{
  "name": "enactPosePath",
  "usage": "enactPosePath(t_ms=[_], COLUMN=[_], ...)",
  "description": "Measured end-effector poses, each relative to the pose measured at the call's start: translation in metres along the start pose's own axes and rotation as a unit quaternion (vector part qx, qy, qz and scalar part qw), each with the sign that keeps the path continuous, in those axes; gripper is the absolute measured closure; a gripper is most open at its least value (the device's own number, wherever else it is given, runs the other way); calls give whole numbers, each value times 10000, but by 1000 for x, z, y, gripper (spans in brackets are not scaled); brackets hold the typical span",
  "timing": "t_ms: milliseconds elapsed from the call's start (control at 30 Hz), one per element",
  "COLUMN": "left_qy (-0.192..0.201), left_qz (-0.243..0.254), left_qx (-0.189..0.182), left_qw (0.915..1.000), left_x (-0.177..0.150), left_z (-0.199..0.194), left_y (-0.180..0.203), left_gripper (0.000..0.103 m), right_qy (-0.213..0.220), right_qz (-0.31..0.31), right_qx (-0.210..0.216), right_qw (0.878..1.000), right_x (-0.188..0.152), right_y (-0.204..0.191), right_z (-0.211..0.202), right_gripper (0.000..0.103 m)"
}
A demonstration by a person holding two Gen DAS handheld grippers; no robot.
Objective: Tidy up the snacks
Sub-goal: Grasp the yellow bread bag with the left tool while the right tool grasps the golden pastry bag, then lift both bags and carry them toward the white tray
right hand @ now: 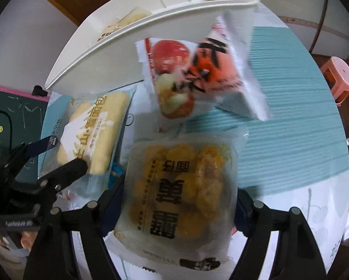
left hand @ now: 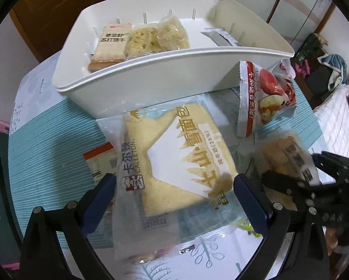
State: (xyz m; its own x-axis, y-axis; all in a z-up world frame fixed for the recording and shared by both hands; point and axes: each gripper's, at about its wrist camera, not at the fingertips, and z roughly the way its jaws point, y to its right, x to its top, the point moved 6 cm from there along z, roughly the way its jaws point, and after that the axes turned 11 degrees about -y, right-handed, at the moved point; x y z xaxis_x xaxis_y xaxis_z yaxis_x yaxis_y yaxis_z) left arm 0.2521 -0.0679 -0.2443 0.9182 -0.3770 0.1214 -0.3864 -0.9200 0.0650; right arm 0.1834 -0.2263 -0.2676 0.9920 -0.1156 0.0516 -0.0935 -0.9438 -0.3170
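A white bin (left hand: 151,70) is set at the far side of the table (left hand: 46,144), its near wall standing just beyond the loose snack packets. Between that wall and the near table edge, most of the surface is taken up by packets; open striped cloth is seen at the left in the left wrist view and at the right in the right wrist view.

The left gripper (left hand: 174,186) is held wide open over the pale bread packet (left hand: 174,154), a fingertip at each side; whether the pads touch the wrapper cannot be told. The packet is clear plastic with a white mountain graphic and gold lettering, lying flat just near the bin wall.

The right gripper (right hand: 176,200) is spread around the yellow bun packet (right hand: 181,182), its fingers close to both edges; a grip cannot be confirmed. This packet lies just right of the bread packet, with bold black characters printed on it.

A red and white snack bag (left hand: 260,98) is propped against the bin wall, beyond the yellow packet.

Inside the bin, a cracker pack (left hand: 110,44) and two clear-wrapped cakes (left hand: 158,36) are lined up at the left.
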Motion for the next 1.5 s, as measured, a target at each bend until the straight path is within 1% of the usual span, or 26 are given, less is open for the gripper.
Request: enactPosePath(t_ms=[133, 200, 233, 300, 367, 500, 533, 600, 667, 733, 833, 967, 1067, 1100, 1233, 1333, 1433, 1500], left_qy=[-180, -282, -316, -382, -502, -695, -651, -590, -520, -362, -121, 274, 662, 750, 1206, 1474, 1665, 1782], left_qz=[-185, -300, -330, -377, -392, -340, -358, -471, -520, -469, -423, -503, -537, -538, -515, -520, -576, -608], left_qx=[110, 225, 294, 507, 754, 1328, 1372, 1300, 1233, 1238, 1153, 1053, 992, 966, 873, 873, 718, 677], left_qw=[9996, 9989, 9985, 9973, 9951, 9881, 9878, 9886, 9896, 9905, 9924, 9928, 9914, 9910, 9875, 9838, 9817, 9798], left_x=[15, 22, 26, 32, 38, 41, 42, 45, 45, 41, 33, 12, -4, -6, -27, -42, -58, -65], left_z=[11, 15, 17, 21, 28, 44, 45, 45, 42, 37, 28, 2, -30, -35, -76, -102, -126, -141], left_y=[10, 14, 16, 22, 28, 37, 38, 37, 35, 33, 32, 29, 28, 30, 38, 39, 38, 37], left_gripper=[3, 3, 3, 1, 0, 0, 0, 1, 6, 11, 14, 14, 14, 14, 14, 14, 14, 14], right_qy=[127, 211, 235, 292, 337, 388, 390, 413, 437, 458, 500, 550, 607, 633, 876, 1083, 1313, 1446], right_qz=[-15, -64, -77, -119, -159, -244, -253, -277, -305, -317, -334, -324, -249, -251, -301, -334, -421, -469], right_qx=[39, -1, -18, -60, -83, -60, -48, -53, -73, -99, -135, -175, -133, -119, -130, -79, -105, -109], right_qw=[9999, 9998, 9997, 9995, 9993, 9989, 9989, 9987, 9986, 9984, 9981, 9978, 9978, 9976, 9956, 9935, 9904, 9883], right_x=[-10, -13, -7, -6, -5, -8, -9, -11, -13, -17, -20, -23, -25, -26, -30, -33, -38, -42], right_y=[6, 4, 2, 2, 1, 7, 7, 8, 6, 6, 3, -1, -3, -4, -11, -16, -24, -28], right_z=[-3, -3, -2, -3, -4, -8, -7, -7, -6, -7, -7, -9, -17, -21, -40, -59, -80, -92], right_gripper=[25, 25, 25, 25, 25, 24, 24, 24, 24, 24, 25, 28, 29, 29, 30, 30, 30, 30])
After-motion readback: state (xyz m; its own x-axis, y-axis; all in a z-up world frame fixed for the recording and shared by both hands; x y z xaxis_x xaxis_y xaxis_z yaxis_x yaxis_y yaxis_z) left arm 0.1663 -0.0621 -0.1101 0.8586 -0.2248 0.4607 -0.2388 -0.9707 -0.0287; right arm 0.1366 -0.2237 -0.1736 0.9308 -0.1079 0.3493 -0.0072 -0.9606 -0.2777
